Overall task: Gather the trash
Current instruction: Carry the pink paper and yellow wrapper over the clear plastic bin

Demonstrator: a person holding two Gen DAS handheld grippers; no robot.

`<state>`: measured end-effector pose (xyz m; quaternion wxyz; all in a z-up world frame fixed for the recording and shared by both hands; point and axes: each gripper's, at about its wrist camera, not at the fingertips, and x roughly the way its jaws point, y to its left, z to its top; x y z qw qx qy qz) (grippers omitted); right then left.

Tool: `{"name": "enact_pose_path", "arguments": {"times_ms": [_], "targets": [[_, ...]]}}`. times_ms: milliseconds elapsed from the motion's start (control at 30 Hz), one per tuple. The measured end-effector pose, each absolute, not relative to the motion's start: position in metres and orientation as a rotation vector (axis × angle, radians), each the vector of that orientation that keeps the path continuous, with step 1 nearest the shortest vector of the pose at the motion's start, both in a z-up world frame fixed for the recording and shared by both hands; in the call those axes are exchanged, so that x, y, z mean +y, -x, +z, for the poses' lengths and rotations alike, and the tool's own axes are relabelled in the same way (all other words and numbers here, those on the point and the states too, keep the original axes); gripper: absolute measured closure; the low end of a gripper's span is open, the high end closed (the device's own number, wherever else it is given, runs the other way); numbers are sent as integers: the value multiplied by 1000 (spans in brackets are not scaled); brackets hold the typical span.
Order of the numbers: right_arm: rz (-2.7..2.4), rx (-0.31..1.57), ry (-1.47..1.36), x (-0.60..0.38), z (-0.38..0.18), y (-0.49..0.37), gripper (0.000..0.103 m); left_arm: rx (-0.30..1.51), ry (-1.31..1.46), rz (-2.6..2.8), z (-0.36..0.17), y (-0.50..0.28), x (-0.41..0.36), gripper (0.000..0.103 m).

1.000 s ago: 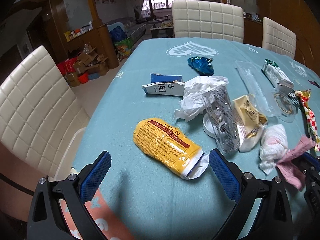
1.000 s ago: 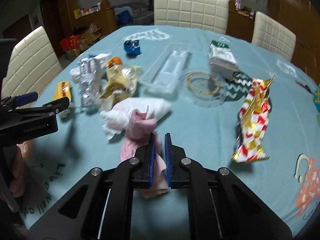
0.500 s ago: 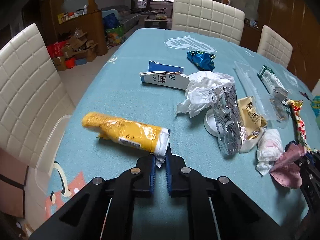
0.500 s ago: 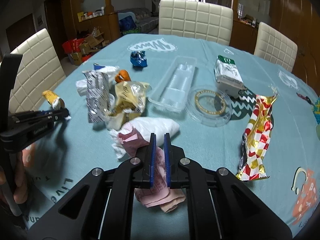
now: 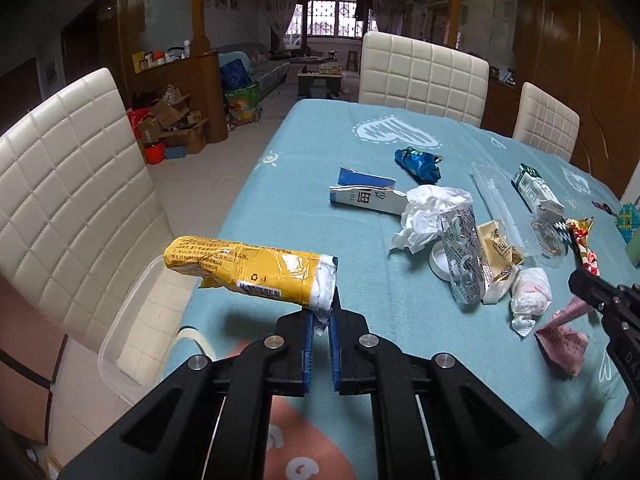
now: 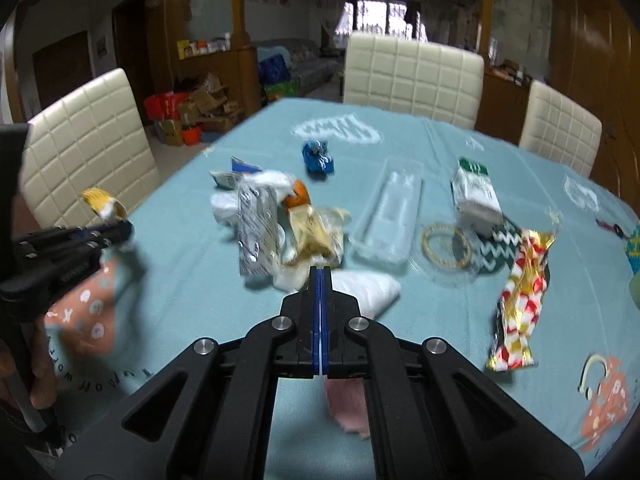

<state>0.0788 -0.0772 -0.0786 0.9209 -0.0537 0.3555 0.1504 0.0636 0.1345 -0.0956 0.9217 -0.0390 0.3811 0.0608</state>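
Left gripper (image 5: 320,320) pinching the white end of the yellow wrapper (image 5: 248,270), lifted clear of the teal tablecloth (image 5: 320,152). Right gripper (image 6: 321,280) clamped on pink paper (image 6: 347,408), visible whole only from the left wrist.

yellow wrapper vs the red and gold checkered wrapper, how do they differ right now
The yellow wrapper is off the table, pinched at its white torn end by the left gripper; the red and gold checkered wrapper lies flat on the teal tablecloth, untouched. The yellow one is plain with small print and a barcode; the checkered one is shiny foil with twisted ends. Both are long, empty snack wrappers.
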Motion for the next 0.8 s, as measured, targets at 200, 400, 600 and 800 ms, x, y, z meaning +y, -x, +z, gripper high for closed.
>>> {"name": "enact_pose_path", "arguments": {"times_ms": [200,400,600,800], "targets": [[248,712,129,-95,-85,-65,48,798,92,89,-104,-63,128,96],[216,689,135,-105,-93,-60,5,810,52,49,-112,-65,104,96],[251,829,126,-101,-123,-74,16,806,32,49,-111,-65,100,96],[263,884,108,-101,-130,-76,81,810,44,48,-113,-66,105,96]]}}
